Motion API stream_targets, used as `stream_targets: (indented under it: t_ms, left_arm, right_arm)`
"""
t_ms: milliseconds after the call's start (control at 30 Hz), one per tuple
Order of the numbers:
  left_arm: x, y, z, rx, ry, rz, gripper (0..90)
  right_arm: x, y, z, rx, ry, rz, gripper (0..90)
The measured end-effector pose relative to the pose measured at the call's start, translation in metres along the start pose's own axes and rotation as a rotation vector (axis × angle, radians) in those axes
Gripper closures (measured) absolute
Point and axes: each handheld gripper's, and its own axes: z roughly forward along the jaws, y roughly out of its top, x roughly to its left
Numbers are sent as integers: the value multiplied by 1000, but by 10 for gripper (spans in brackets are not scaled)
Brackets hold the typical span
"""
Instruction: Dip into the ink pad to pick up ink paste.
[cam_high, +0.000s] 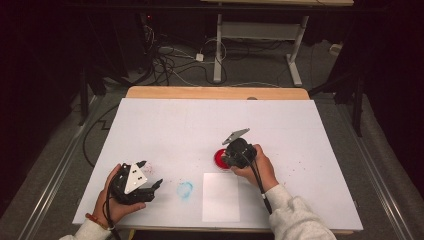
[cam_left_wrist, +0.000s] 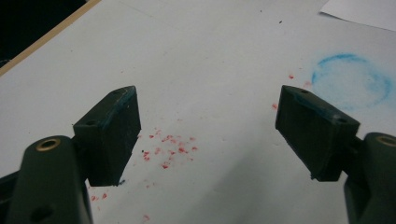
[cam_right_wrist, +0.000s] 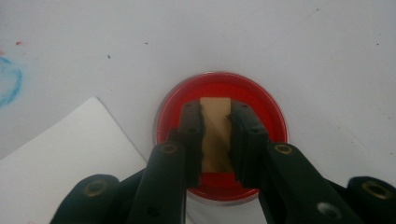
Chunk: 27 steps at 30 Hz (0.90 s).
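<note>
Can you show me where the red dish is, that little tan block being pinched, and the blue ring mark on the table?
red dish (cam_right_wrist: 261, 105), right gripper view, on its red inside near the rim.
tan block (cam_right_wrist: 215, 130), right gripper view, on its face between the jaws.
blue ring mark (cam_left_wrist: 351, 84), left gripper view, inside the ring.

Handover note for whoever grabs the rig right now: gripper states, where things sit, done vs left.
Right gripper: shut on a tan block, held over the red ink dish.
Left gripper: open, empty, low over the table near red specks.
White paper sheet lies beside the dish, unmarked.
A blue ring mark is on the table.
Likely left: stamp the paper.
</note>
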Motion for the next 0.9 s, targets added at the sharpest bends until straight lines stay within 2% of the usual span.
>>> stream_targets:
  t_ms: [67, 200, 467, 900]
  left_arm:
    - [1, 0, 0, 1, 0, -1, 215]
    - [1, 0, 0, 1, 1, -3, 215]
    - [1, 0, -1, 1, 1, 4, 215]
    - [0, 1, 1, 4, -6, 10, 214]
  right_arm:
    - [0, 0, -2, -22, 7, 6, 766]
    - [3, 1, -12, -47, 13, -16, 766]
    - [7, 2, -39, -112, 35, -24, 766]
    - [24, -3, -70, -163, 77, -72, 765]
